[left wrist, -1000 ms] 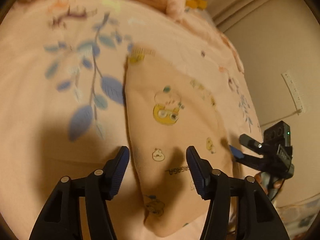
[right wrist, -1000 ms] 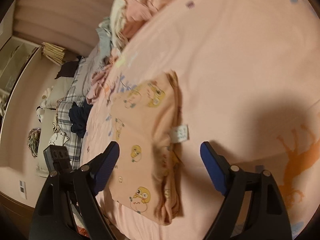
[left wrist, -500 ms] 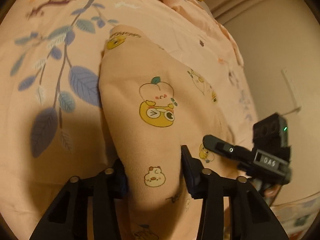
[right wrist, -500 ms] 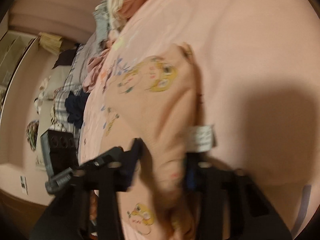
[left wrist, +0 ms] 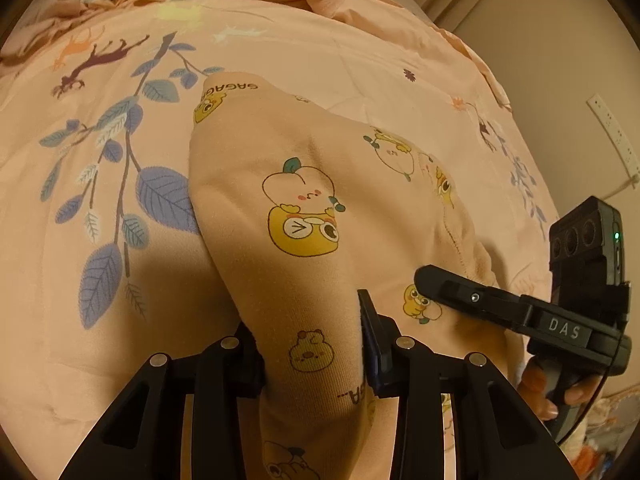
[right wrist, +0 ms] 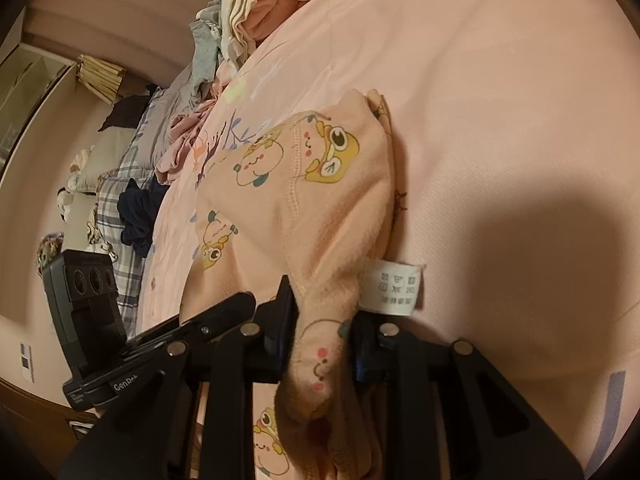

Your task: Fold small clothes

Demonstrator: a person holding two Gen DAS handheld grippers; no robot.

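Small peach garment (left wrist: 304, 208) w/ cartoon prints lies on the pink bedspread (left wrist: 280, 48), near its front edge, pulled up into two ridges. Left gripper (left wrist: 312, 348) has just been closing; jaws clenched on a fold of the garment, left pad mostly hidden behind the cloth. Right gripper (right wrist: 320, 320) likewise just closed, pinching another fold beside the white care label (right wrist: 394, 288); its pads largely covered by fabric. Garment's near end cut off at the picture's bottom. Clothes pile (right wrist: 248, 12) at bedspread's far edge, partly out of frame. A hand (left wrist: 560, 392) on the right gripper's handle, fingers only.
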